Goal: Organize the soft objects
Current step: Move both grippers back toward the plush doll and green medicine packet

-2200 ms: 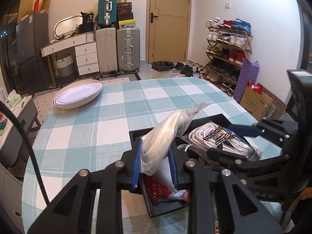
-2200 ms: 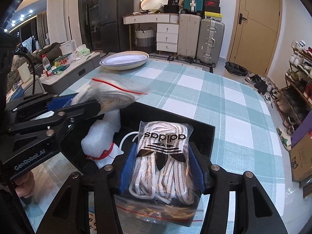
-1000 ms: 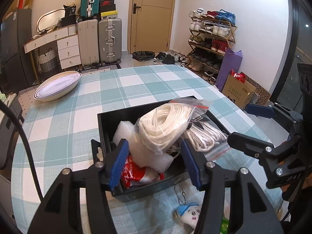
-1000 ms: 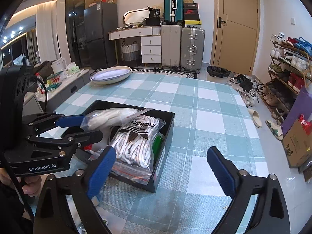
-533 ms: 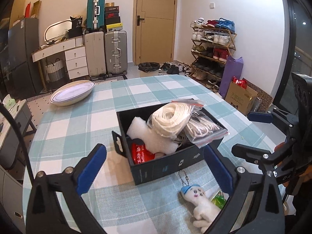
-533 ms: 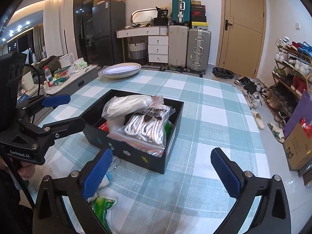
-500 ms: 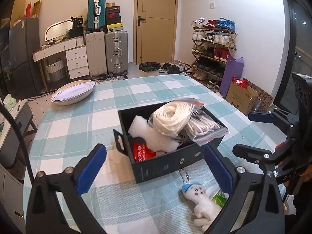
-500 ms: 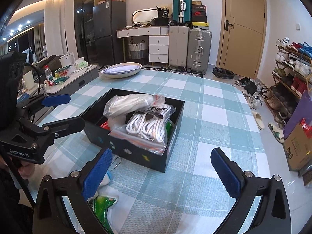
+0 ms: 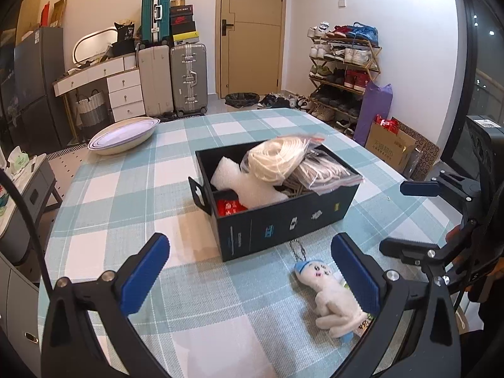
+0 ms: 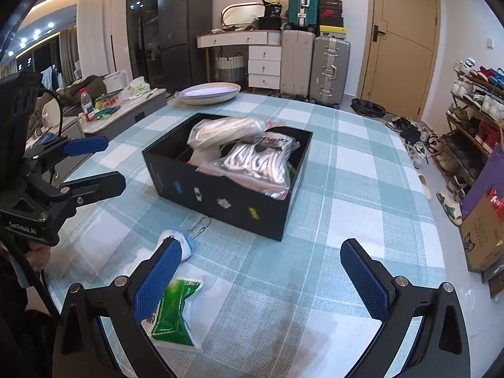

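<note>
A black box (image 9: 283, 223) (image 10: 220, 198) sits mid-table. In it lie a bag of white cord (image 9: 277, 157) (image 10: 220, 130), a bag of laces (image 9: 324, 173) (image 10: 261, 160), white foam (image 9: 239, 186) and a red packet (image 9: 228, 206). A white plush toy with a blue cap (image 9: 330, 296) (image 10: 176, 239) lies on the cloth in front of the box, next to a green packet (image 10: 173, 308). My left gripper (image 9: 249, 274) is open and empty, pulled back from the box. My right gripper (image 10: 261, 277) is open and empty, also back from the box.
A white oval dish (image 9: 123, 135) (image 10: 209, 93) rests at the table's far corner. The checked tablecloth (image 9: 132, 189) covers the table. Suitcases (image 9: 189, 78), a shoe rack (image 9: 343, 72) and a cardboard box (image 9: 390, 151) stand on the floor around the table.
Both grippers let go of their bags, which now lie in the box, then opened wide and drew back. The plush toy and green packet came into view.
</note>
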Motion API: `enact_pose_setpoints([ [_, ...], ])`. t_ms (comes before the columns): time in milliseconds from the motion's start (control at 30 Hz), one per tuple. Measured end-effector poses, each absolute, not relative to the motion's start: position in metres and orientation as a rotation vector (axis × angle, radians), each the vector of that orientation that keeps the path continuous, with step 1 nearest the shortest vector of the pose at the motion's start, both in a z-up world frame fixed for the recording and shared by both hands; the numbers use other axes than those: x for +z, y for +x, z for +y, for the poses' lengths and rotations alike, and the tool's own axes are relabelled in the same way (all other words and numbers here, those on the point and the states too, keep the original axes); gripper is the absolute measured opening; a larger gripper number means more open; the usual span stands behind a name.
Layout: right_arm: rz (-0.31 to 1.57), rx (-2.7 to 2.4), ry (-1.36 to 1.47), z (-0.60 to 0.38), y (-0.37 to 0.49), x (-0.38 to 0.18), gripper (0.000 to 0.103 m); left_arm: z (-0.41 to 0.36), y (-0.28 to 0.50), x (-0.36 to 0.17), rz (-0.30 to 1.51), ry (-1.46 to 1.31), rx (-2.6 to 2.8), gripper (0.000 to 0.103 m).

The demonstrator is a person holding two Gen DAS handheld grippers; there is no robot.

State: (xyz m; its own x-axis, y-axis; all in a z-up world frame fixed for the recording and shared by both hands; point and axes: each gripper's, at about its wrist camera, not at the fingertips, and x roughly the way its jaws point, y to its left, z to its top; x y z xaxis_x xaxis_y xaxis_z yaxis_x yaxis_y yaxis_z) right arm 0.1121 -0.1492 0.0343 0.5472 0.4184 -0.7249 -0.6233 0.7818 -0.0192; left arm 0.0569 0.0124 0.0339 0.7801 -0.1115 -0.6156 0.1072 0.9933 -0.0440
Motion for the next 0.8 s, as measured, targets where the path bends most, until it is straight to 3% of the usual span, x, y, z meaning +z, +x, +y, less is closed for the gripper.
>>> enact_pose_setpoints([
  [800,0.893,0.811,-0.489,-0.111,0.082,-0.008,0.102,0.01,0.059,0.024,0.704,0.002,-0.141,0.103],
])
